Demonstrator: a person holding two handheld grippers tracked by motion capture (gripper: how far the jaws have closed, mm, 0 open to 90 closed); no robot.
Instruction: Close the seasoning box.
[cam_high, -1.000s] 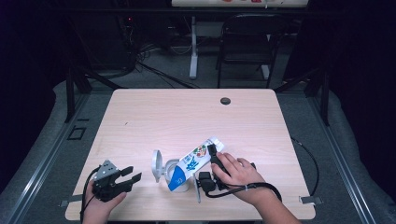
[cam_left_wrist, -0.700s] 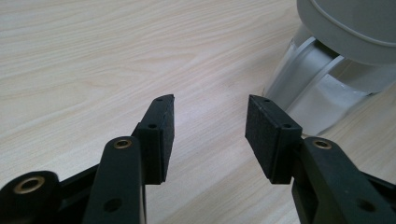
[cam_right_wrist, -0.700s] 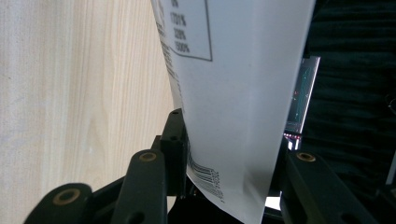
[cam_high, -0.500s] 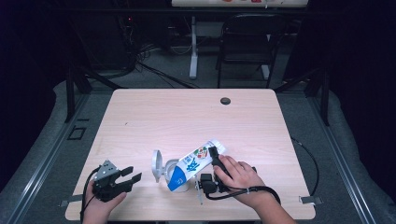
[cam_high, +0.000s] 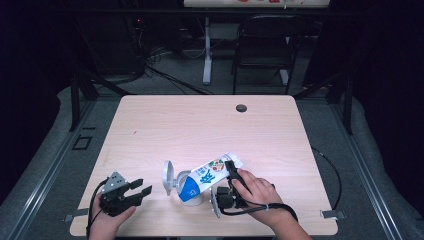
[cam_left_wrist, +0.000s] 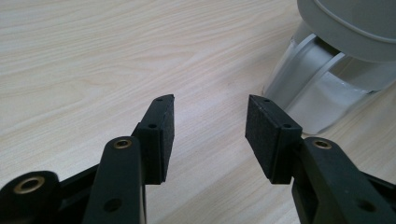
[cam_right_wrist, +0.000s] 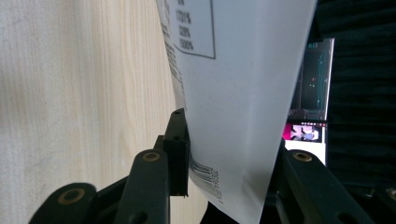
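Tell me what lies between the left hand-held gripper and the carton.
High view: bare table beside the left hand-held gripper, then a grey lidded container; the carton tips into it.

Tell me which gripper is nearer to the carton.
Right. The right gripper is clamped on the carton, tilted into the grey container. The left gripper sits open beside that container, off the carton.

carton's far end hidden inside grey holder

in the right gripper view the carton (cam_right_wrist: 243, 93) runs off the top edge and hides the right-hand pad; its small print is unreadable. the grey holder (cam_left_wrist: 345, 60) is cropped in the left gripper view.
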